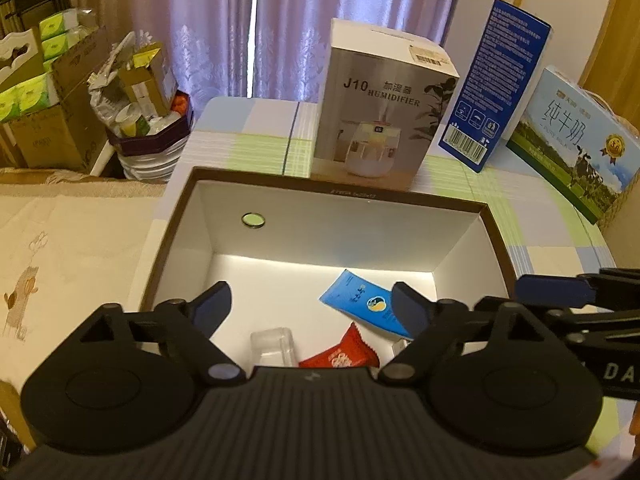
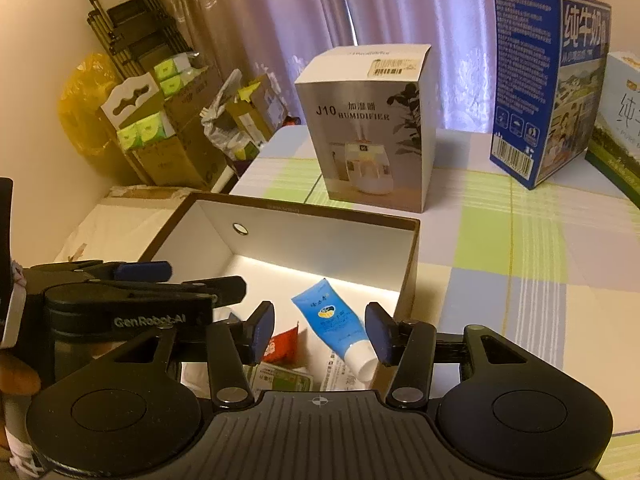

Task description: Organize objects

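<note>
The open box on the counter already holds several small things, so the sorting looks well under way: a blue tube lies on the box floor toward its right side with its white cap pointing near; a red sachet lies just left of it; a clear plastic piece sits left of the sachet; in the right view some printed papers show at the near edge of the box. The left claw hangs over the near half of the box with its jaws spread wide and nothing between them, so whatever it carried seems, as a guess, to be down already; the right claw hovers over the tube with its jaws partly open on either side of it, the pads clear of it, gripping nothing. What is left is hard to judge: no loose small item shows on the counter, only large cartons. Those stand well beyond the box: a humidifier carton just past its far wall, a tall blue carton to the right of that, a milk carton farthest right. The two claws are close together over the box, the left one's arm reaching across the right view, so they may crowd each other; the box walls also hem in any reach inside.
</note>
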The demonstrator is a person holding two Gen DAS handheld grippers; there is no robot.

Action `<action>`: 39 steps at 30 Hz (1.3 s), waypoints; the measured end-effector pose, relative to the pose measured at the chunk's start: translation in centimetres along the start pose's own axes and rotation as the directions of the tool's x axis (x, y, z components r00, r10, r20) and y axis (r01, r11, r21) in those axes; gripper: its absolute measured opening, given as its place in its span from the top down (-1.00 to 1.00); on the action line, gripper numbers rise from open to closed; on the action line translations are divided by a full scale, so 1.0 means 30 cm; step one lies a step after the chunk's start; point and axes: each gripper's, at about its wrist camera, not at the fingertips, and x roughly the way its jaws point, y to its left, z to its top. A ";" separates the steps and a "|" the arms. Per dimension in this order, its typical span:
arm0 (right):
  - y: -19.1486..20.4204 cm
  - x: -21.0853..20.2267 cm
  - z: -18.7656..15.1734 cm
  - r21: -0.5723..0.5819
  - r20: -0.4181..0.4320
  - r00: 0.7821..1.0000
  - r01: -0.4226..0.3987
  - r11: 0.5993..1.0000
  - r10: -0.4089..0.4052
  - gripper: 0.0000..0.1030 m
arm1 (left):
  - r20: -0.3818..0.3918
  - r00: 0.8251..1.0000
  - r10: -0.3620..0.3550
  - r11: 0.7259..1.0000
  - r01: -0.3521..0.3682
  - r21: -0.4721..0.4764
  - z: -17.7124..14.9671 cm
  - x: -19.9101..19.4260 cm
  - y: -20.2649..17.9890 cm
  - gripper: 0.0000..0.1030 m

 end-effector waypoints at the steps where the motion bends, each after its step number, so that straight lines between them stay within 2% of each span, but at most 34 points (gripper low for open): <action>1: 0.001 -0.010 -0.005 -0.002 0.002 1.000 -0.002 1.000 0.002 0.04 | 0.000 1.000 0.001 1.000 -0.001 -0.005 -0.006 -0.011 0.006 -0.75; 6: 0.006 -0.058 -0.036 -0.008 0.005 1.000 -0.008 1.000 0.008 -0.02 | -0.009 0.999 0.032 0.999 -0.032 -0.004 -0.044 -0.079 0.019 -0.79; 13: 0.020 -0.123 -0.098 0.002 -0.014 1.000 -0.026 1.000 0.026 -0.18 | 0.011 0.997 0.076 0.997 -0.075 -0.035 -0.100 -0.207 0.045 -0.91; 18: 0.041 -0.178 -0.144 0.020 -0.025 0.999 -0.044 0.999 0.045 -0.21 | 0.032 0.994 0.109 0.994 -0.107 -0.036 -0.145 -0.295 0.041 -0.98; 25: 0.069 -0.261 -0.218 0.046 -0.027 0.999 -0.026 0.999 0.028 -0.23 | 0.038 0.995 0.089 0.996 -0.088 -0.026 -0.222 -0.395 0.009 -0.98; 30: 0.092 -0.328 -0.290 0.053 -0.024 1.000 -0.002 0.999 0.004 -0.23 | 0.065 0.993 0.096 0.995 -0.097 0.018 -0.293 -0.460 -0.037 -0.98; 35: 0.110 -0.391 -0.372 0.070 -0.021 0.999 0.026 0.997 -0.025 -0.23 | 0.065 0.997 0.042 0.998 -0.044 0.042 -0.354 -0.514 -0.059 -0.98; 39: 0.117 -0.440 -0.430 0.098 -0.016 0.999 0.046 0.994 -0.044 -0.23 | 0.058 0.997 0.042 0.996 -0.046 0.079 -0.398 -0.553 -0.090 -0.97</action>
